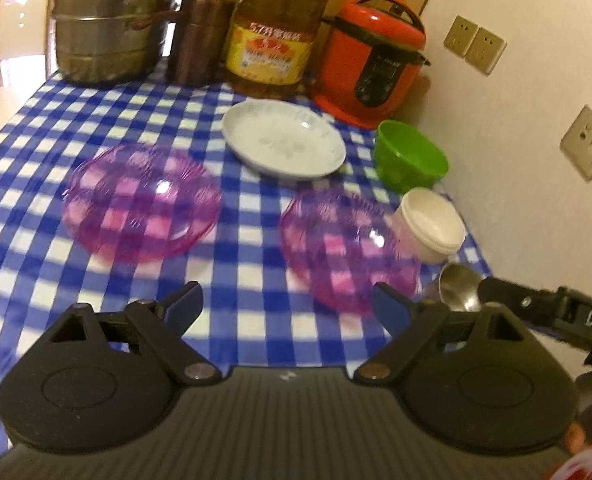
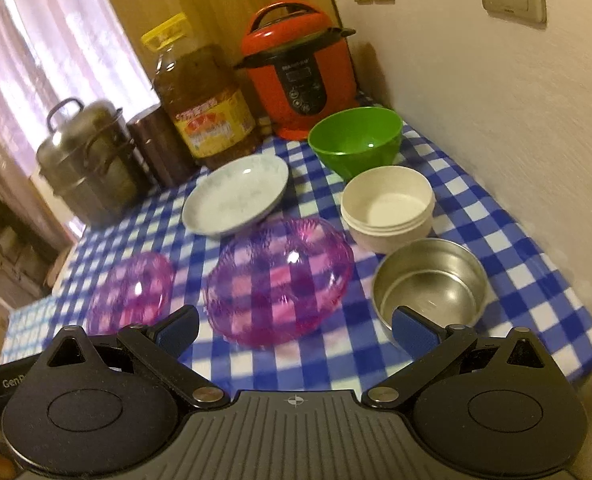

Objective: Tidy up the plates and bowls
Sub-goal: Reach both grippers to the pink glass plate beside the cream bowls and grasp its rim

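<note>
Two clear pink plates lie on the blue checked tablecloth: a left one (image 1: 142, 202) (image 2: 130, 292) and a right one (image 1: 347, 246) (image 2: 280, 280). Behind them sits a white plate (image 1: 284, 139) (image 2: 236, 196). Along the wall stand a green bowl (image 1: 409, 156) (image 2: 355, 140), a cream bowl (image 1: 431, 222) (image 2: 387, 208) and a steel bowl (image 1: 459, 288) (image 2: 429, 284). My left gripper (image 1: 286, 306) hovers open near the table's front, empty. My right gripper (image 2: 294, 330) is open and empty too, just before the right pink plate and the steel bowl.
At the back stand a steel steamer pot (image 1: 112, 20) (image 2: 84, 164), a brown canister (image 1: 200, 36) (image 2: 160, 144), a big oil bottle (image 1: 276, 32) (image 2: 204, 104) and a red pressure cooker (image 1: 371, 60) (image 2: 299, 68). A wall (image 1: 535, 120) with sockets bounds the right side.
</note>
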`<state>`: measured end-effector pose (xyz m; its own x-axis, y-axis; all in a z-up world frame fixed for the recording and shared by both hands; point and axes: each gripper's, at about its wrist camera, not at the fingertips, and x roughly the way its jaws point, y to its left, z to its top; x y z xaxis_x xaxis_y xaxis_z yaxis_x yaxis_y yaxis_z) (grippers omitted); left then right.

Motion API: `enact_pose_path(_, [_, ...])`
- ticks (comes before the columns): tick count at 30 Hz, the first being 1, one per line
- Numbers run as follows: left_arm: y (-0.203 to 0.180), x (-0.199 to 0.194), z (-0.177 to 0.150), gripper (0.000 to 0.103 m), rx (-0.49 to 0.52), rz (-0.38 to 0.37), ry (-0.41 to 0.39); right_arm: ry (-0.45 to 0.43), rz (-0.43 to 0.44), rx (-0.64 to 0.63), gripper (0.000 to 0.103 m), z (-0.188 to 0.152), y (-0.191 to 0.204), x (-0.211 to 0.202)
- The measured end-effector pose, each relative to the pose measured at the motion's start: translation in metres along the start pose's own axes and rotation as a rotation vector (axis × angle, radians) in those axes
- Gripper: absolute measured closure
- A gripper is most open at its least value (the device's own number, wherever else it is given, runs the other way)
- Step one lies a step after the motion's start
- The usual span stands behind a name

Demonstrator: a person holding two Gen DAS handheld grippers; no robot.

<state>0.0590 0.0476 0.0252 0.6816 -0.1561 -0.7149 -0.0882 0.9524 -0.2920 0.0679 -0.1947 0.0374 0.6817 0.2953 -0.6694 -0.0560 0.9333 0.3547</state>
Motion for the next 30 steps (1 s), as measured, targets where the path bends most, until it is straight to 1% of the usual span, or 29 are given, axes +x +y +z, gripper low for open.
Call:
enact_pose_path(2, [0.002,0.011,0.012,0.013,0.004,-0.02,-0.005,-0.007,-0.002,0.031,0.001,0.003,0.001,0.011])
enact_pose_path(5, [0.003,0.031,0.025,0.013,0.038,-0.041,0.0,-0.002,-0.01,0.075,0.023,0.002,0.001,0.03])
enact_pose_path(7, [0.004,0.045,0.033,0.013,0.057,-0.041,0.014,0.006,-0.017,0.108,0.025,-0.001,-0.001,0.041])
enact_pose_path(9, [0.005,0.059,0.037,0.013,0.069,-0.051,0.033,0.002,-0.032,0.12,0.035,-0.006,-0.003,0.05])
enact_pose_path(10, [0.006,0.066,0.039,0.013,0.075,-0.052,0.045,0.002,-0.035,0.128,0.037,-0.008,-0.004,0.054])
enact_pose_path(14, [0.007,0.093,0.041,0.021,0.107,-0.057,0.088,-0.002,-0.056,0.137,0.051,-0.012,-0.007,0.07])
enact_pose_path(16, [0.007,0.106,0.041,0.023,0.116,-0.053,0.114,-0.002,-0.074,0.121,0.054,-0.012,-0.006,0.077])
enact_pose_path(18, [0.007,0.116,0.042,0.028,0.125,-0.061,0.131,0.0,-0.095,0.11,0.06,-0.012,-0.007,0.084])
enact_pose_path(20, [0.006,0.123,0.041,0.031,0.135,-0.054,0.137,0.007,-0.119,0.105,0.061,-0.013,-0.007,0.091])
enact_pose_path(21, [0.006,0.127,0.041,0.035,0.142,-0.054,0.141,0.005,-0.134,0.103,0.061,-0.014,-0.007,0.093])
enact_pose_path(22, [0.005,0.13,0.041,0.037,0.15,-0.059,0.148,0.002,-0.142,0.101,0.062,-0.014,-0.007,0.094])
enact_pose_path(28, [0.002,0.148,0.039,0.047,0.18,-0.069,0.175,0.022,-0.156,0.106,0.062,-0.018,-0.011,0.104])
enact_pose_path(30, [0.001,0.152,0.038,0.057,0.192,-0.075,0.182,0.033,-0.151,0.118,0.064,-0.02,-0.013,0.108])
